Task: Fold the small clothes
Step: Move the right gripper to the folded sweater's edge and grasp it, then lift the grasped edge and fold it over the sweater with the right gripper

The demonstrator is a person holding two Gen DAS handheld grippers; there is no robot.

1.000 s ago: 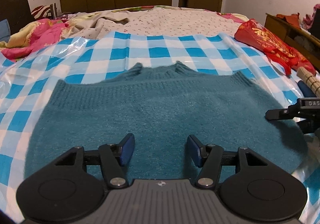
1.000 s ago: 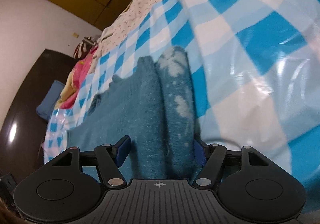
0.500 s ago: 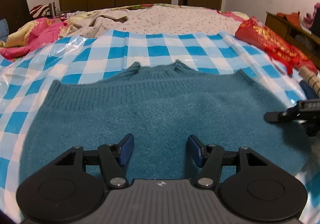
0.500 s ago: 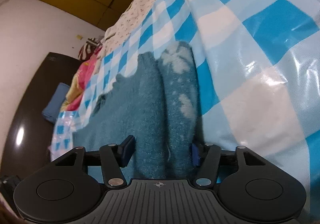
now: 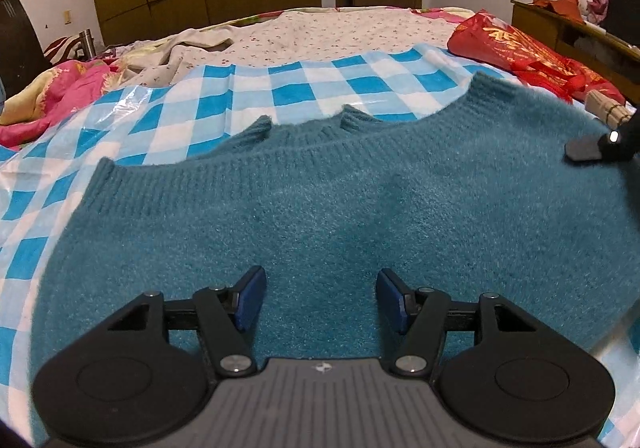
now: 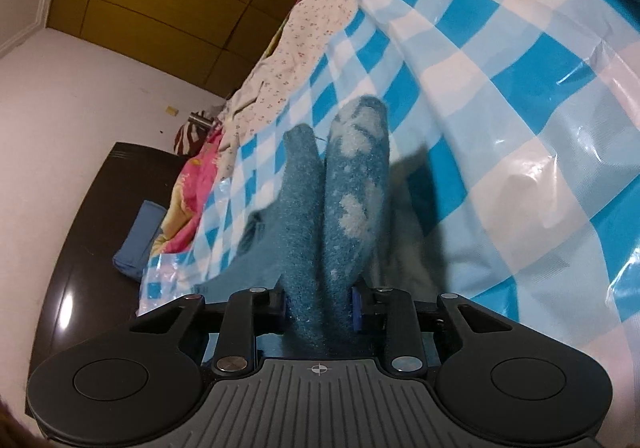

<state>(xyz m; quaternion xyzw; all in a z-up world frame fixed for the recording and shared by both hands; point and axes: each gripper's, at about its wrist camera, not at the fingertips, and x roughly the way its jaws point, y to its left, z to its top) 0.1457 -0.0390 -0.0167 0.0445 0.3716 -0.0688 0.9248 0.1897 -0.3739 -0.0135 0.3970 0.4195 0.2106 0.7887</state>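
Observation:
A teal knit sweater (image 5: 340,207) lies spread on a blue-and-white checked plastic sheet (image 5: 280,87) over the bed. My left gripper (image 5: 320,298) is open and hovers low over the sweater's near part, holding nothing. My right gripper (image 6: 320,306) is shut on the sweater's right edge (image 6: 332,207) and lifts it off the sheet; two layers of knit show between the pads, one with pale patches. The right gripper's finger also shows at the far right of the left wrist view (image 5: 588,147).
A red plastic bag (image 5: 528,51) lies at the sheet's far right. A pink quilt (image 5: 48,95) and a floral sheet (image 5: 320,31) lie behind. A wooden cabinet (image 5: 580,31) stands at the right, a dark headboard (image 6: 92,215) at the left.
My right gripper has closed on the sweater's right edge and raised it off the sheet. The left gripper has stayed open over the sweater and tilted slightly.

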